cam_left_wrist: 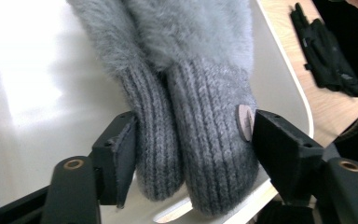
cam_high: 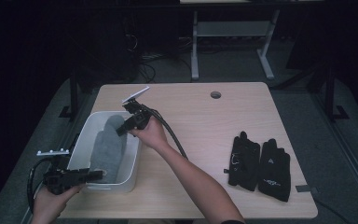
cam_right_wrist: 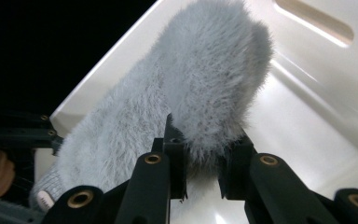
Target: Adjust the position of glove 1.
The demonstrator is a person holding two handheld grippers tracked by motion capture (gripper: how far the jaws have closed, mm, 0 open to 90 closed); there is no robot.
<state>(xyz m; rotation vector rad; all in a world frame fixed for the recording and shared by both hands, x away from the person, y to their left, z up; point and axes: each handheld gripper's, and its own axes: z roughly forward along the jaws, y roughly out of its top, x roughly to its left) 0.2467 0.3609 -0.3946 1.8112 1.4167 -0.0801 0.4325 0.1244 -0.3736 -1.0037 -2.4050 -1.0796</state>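
High view: fuzzy grey mittens [cam_high: 107, 147] fill white tub [cam_high: 131, 164].

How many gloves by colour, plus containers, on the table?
Grey fuzzy mittens: 2, lying in the tub, cuffs side by side in the left gripper view
Black gloves: 2, on the table's right side
White tub: 1
Total: 5

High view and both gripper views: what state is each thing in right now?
Grey mittens: lying in the bin, cuffs over its near rim.
White bin: upright on the table, holding the mittens.
Left gripper: jaws open around the knit cuffs.
Right gripper: shut on the furry mitten tip.
Black gloves: lying flat side by side on the table, untouched.
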